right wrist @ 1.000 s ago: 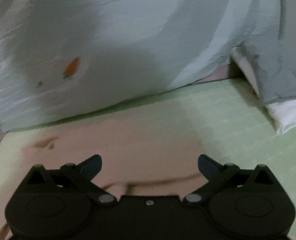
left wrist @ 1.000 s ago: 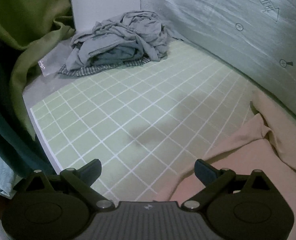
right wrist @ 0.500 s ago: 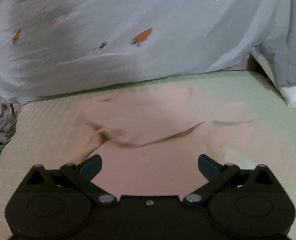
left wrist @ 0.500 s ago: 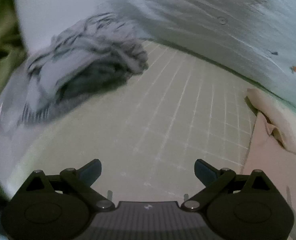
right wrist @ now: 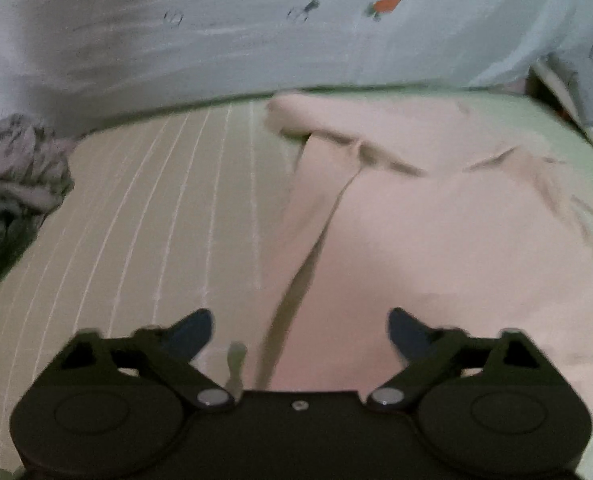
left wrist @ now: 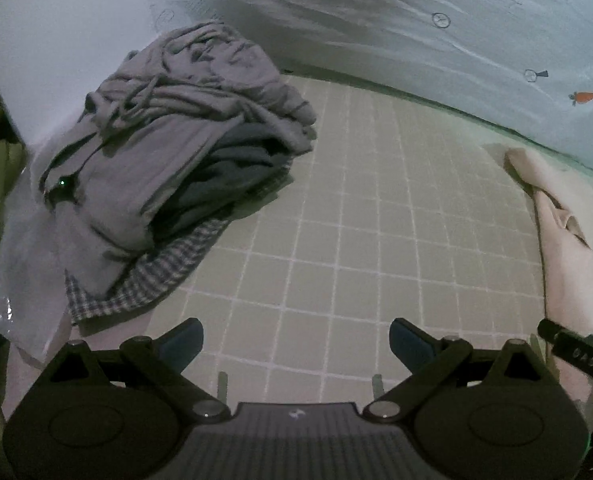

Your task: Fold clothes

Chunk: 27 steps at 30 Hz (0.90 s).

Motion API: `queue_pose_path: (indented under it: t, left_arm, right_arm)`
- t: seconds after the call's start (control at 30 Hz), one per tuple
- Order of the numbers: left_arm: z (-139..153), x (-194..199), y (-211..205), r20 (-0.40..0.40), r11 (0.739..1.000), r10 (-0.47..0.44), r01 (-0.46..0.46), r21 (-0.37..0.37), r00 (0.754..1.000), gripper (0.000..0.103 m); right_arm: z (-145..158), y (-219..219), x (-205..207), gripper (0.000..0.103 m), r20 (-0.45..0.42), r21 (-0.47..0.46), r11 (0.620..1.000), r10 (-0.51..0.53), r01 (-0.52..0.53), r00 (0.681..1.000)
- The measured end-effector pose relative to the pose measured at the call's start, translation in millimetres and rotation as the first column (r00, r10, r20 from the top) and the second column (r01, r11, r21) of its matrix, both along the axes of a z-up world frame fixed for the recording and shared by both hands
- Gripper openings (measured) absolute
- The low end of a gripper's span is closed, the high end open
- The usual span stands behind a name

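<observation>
Closing right gripper (right wrist: 299,330) over the pink garment (right wrist: 436,248), nothing gripped; left gripper (left wrist: 296,340) wide, empty.

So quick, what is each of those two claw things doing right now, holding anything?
Left gripper: open, empty, above the green grid-patterned mat.
Right gripper: jaws closing, nothing gripped yet, over the edge of the pale pink cloth garment.

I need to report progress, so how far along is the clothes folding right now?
Nothing looks folded yet. The pink garment lies spread and wrinkled on the green grid mat. The right gripper hovers over its edge, jaws closing with nothing pinched; the left gripper is open over bare mat. The grey clothes pile still waits.
</observation>
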State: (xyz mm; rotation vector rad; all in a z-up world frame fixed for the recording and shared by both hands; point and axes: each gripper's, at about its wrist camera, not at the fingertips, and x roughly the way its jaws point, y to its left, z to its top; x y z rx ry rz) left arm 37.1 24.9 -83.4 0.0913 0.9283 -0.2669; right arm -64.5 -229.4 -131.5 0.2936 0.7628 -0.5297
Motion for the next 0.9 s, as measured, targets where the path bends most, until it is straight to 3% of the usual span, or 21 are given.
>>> queue_pose_path:
  t: [0.07,0.1,0.23,0.3,0.47,0.6,0.73,0.9]
  left_arm:
    - [-2.5,1.1,4.5,-0.013,1.0,-0.001,0.001,-0.004,1.0,0.099]
    - [-3.7,1.6,6.7,-0.02,1.0,-0.001,0.001,-0.006,1.0,0.099]
    - [-8.2,1.3,7.1,-0.033,1.0,-0.028,0.028,-0.013,0.999,0.099]
    - [-9.2,0.5,4.5,-0.035,0.999,-0.045,0.044,-0.019,0.998,0.099]
    - [-8.3,-1.5,-6.2,-0.023,0.996,-0.083,0.082,-0.032,0.996,0.099]
    - [-9.2,-0.8,-15.8,-0.028,0.995,-0.096,0.095,-0.041,0.995,0.099]
    - [-11.2,-5.3,-28.2,-0.036,0.993,-0.115,0.114,-0.041,0.993,0.099]
    - [-10.1,-15.3,-47.2,-0.03,0.991,-0.134,0.134,-0.018,0.99,0.099]
  right_arm:
    - [-3.1,7.5,2.9,0.069,-0.024,-0.008,1.0,0.006,-0.006,1.0]
    - [-4.1,9.7,3.6,0.058,-0.031,-0.017,1.0,0.008,-0.009,0.999]
    - [-1.4,7.4,0.9,0.032,-0.016,-0.004,1.0,0.014,-0.014,1.0]
    - [1.9,2.5,-2.8,0.003,0.012,0.029,0.999,0.022,-0.022,1.0]
    - [24.2,-11.2,-23.7,0.003,0.113,0.062,0.998,0.004,-0.012,0.994]
    - [43.7,-31.9,-51.8,0.003,0.145,0.012,0.997,-0.074,0.073,0.987]
    - [33.4,-65.0,-72.3,0.003,0.098,0.011,0.985,-0.174,0.174,0.98]
    - [3.3,-82.0,-78.4,0.005,-0.012,-0.002,0.985,-0.175,0.175,0.985]
